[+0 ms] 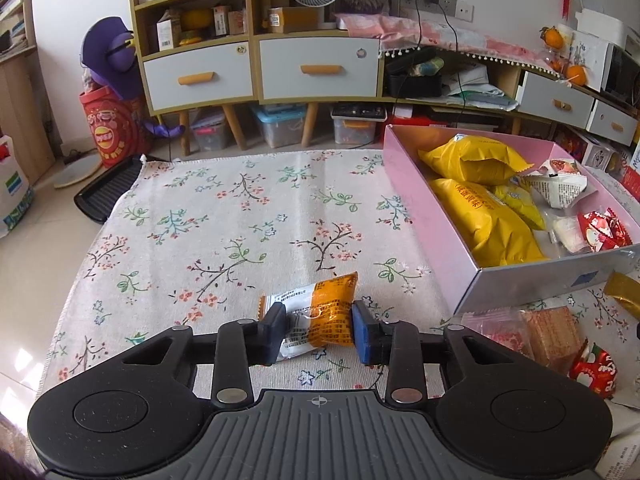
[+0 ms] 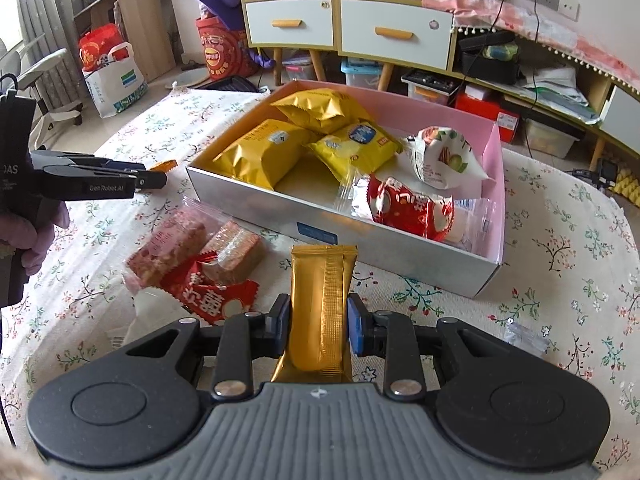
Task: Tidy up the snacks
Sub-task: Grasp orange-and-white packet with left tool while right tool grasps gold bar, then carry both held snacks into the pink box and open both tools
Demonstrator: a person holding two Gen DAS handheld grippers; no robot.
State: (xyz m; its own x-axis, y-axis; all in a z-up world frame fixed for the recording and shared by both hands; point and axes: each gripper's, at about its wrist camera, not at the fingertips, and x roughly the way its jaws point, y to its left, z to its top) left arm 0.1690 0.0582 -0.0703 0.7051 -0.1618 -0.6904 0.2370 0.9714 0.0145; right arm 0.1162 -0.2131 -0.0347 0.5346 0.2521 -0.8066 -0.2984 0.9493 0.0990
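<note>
My left gripper (image 1: 318, 330) is shut on an orange and white snack packet (image 1: 316, 314), low over the floral cloth (image 1: 224, 216). In the right wrist view the left gripper (image 2: 154, 178) shows from the side, left of the box, with the orange packet's tip (image 2: 164, 165) poking out. My right gripper (image 2: 318, 326) is shut on a gold wrapped bar (image 2: 320, 308), held upright just in front of the pink box (image 2: 494, 200). The box (image 1: 404, 184) holds yellow bags (image 2: 264, 152), a red packet (image 2: 404, 208) and a white packet (image 2: 444, 156).
Loose snacks lie on the cloth left of the right gripper: a pink wafer pack (image 2: 172, 244), a brown wafer pack (image 2: 234, 250) and a red packet (image 2: 218, 294). Cabinets with drawers (image 1: 260, 68) and storage bins stand behind the table.
</note>
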